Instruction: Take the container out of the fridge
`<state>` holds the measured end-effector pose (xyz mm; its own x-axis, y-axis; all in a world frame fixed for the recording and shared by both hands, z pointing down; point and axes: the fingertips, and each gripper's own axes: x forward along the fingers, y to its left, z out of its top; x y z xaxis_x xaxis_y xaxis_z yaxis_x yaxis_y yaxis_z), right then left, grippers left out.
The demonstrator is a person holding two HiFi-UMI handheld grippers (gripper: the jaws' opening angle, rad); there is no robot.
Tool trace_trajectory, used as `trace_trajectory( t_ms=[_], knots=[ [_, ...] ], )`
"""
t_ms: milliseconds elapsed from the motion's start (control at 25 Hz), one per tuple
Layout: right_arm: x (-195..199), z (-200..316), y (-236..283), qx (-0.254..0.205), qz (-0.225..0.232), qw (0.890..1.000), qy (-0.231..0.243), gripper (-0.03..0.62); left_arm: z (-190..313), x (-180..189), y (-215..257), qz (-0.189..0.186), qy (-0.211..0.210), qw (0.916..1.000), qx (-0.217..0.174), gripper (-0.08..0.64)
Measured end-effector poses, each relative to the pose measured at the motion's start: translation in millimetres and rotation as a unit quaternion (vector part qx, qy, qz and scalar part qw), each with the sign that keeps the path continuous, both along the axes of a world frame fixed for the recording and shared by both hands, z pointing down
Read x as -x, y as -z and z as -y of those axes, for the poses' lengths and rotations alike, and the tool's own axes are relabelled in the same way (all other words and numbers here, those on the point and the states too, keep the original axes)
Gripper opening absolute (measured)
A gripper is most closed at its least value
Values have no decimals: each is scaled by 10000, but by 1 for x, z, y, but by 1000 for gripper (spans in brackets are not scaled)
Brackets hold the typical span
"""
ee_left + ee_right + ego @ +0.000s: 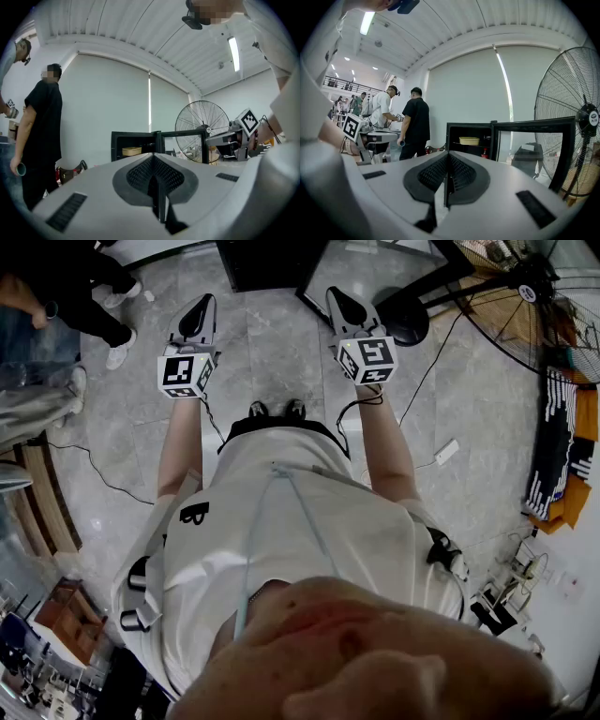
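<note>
Grey stone floor (pixel 281 343) lies under you in the head view, where your left gripper (pixel 200 307) and right gripper (pixel 339 302) are held out level, side by side, each with its jaws pressed together on nothing. Only the gripper views look into the black fridge (pixel 449 136), its glass door (pixel 533 125) swung open. A pale yellow container (pixel 469 140) sits on the upper shelf, well ahead of both grippers, with a small red item (pixel 484 153) below it. A standing fan (pixel 581 117) rises beside the door.
</note>
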<state>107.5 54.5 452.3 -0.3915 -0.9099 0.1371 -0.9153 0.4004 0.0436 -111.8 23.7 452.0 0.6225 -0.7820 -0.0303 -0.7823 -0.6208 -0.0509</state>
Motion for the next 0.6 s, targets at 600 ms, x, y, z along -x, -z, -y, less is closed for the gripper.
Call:
trace_trajectory(
  t_ms=[600],
  knots=[
    [7, 3, 3, 50, 46, 10000, 31, 20, -1, -7, 3, 113, -165, 9998, -62, 9]
  ],
)
